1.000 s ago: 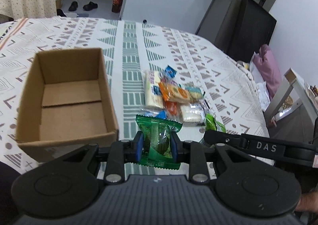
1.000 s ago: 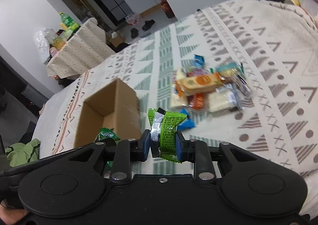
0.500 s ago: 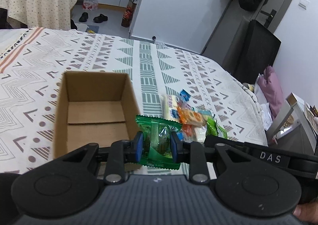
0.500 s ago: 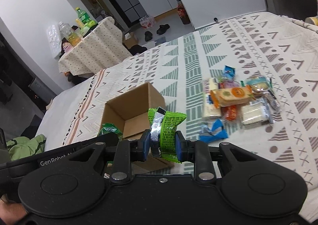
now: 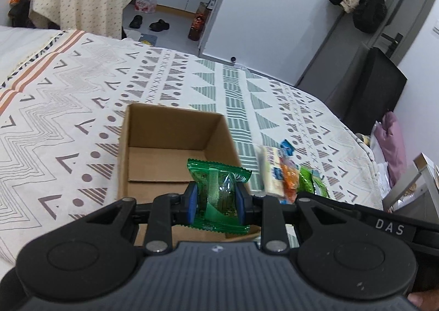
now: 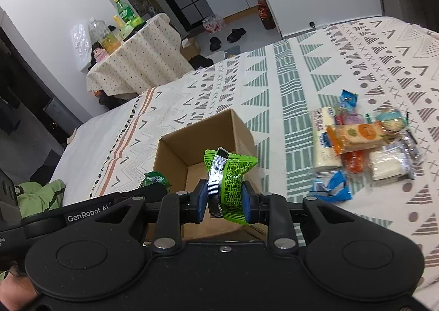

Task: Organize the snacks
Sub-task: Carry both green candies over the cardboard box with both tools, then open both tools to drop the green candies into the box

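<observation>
Snacks: two green packets are in hand; the rest lie in a loose pile (image 6: 365, 143) on the bed (image 5: 68, 108), well right of the box.
Box: open cardboard box (image 5: 170, 143), upright on the bed cover, floor bare; judged the intended container.
Left tongs: the left tongs (image 5: 215, 198) pinch a dark green packet (image 5: 216, 195) across its middle, hanging over the box's near right part.
Right tongs: the right tongs (image 6: 225, 198) pinch a light green packet (image 6: 229, 182) upright, over the near wall.
Reason for hold: mid-body grips keep the wrappers from slipping before release.
Clearance: the box mouth is wide and unobstructed; the two tools sit close together, so collision is a risk.
</observation>
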{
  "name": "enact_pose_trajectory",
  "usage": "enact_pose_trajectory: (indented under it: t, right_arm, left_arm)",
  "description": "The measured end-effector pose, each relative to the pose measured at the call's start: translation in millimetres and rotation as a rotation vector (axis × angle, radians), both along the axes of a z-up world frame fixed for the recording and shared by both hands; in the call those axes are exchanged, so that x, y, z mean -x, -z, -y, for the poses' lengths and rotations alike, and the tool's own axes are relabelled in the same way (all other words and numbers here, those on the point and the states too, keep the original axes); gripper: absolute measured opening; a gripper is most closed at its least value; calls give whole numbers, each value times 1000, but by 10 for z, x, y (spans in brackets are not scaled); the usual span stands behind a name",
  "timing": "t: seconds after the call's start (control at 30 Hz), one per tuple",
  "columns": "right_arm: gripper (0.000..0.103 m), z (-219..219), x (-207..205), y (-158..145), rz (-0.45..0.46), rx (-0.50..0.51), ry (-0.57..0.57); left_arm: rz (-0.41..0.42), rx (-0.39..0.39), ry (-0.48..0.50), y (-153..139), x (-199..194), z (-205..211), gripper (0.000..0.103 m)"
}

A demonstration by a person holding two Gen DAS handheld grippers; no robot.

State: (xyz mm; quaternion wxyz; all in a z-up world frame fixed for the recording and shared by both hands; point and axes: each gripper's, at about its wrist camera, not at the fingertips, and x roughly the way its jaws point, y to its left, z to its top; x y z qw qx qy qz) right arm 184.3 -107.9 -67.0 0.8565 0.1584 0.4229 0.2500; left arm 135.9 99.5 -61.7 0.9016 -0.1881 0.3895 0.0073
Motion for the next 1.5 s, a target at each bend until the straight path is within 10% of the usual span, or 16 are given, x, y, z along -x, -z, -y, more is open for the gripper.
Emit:
enact_pose_trajectory:
  t: [0.87, 1.2, 1.5]
  right_arm:
    - [27, -758, -604, 308, -66, -35, -56]
    - [41, -599, -524, 224, -57, -34, -44]
    - [74, -167, -282, 60, -6, -7, 21]
  left_arm:
    - [9, 26, -163, 297, -583, -753, 37]
    - [-53, 7, -185, 347, -502, -749, 60]
    - [-91, -27, -189, 242, -349, -545, 78]
